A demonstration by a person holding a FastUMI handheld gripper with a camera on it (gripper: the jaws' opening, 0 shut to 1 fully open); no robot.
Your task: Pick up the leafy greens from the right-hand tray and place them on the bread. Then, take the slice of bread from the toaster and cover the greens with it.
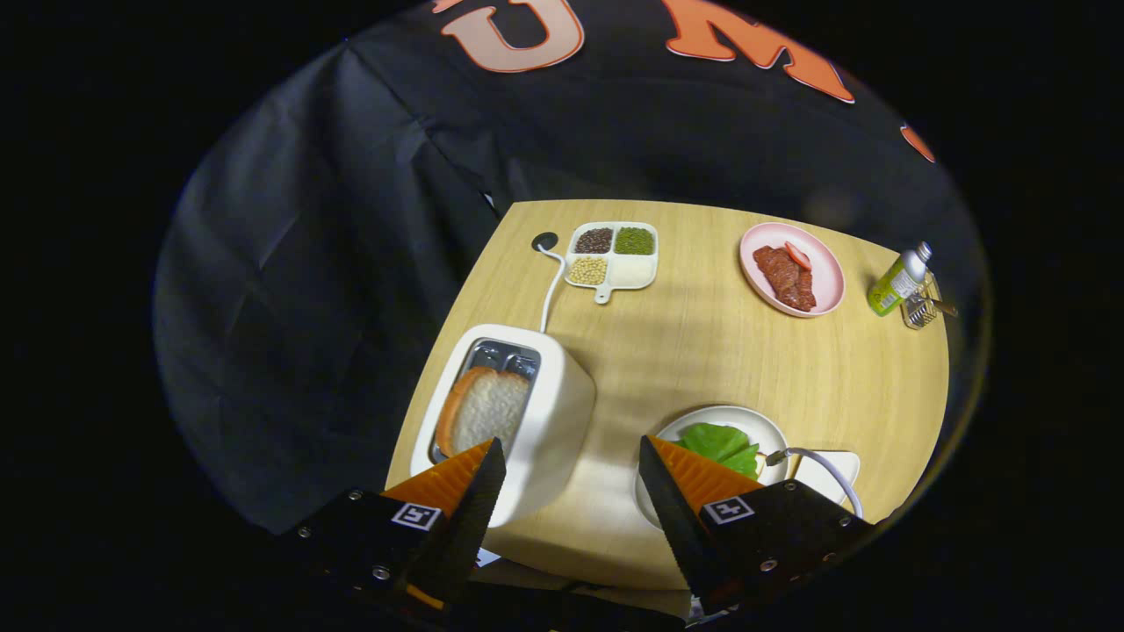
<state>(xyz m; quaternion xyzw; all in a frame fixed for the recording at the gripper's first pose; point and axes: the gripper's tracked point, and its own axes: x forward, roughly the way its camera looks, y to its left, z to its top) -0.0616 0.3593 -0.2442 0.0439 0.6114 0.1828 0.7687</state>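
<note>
The gripper (571, 474) is being held high over the table's (702, 351) near edge, its fingers spread wide and empty, likely so either target can be approached. Just ahead, the leafy greens (720, 441) are lying on a white plate (773, 430), seemingly already over the bread. The bread slice (483, 408) is being kept upright in the toaster (553, 412), ready for lifting. Beyond, a divided dish (613, 254) and a pink plate (825, 272) are being left aside.

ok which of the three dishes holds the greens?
The round white plate beside the open gripper, behind its finger; the pink plate holds meat, the divided tray beans.
</note>
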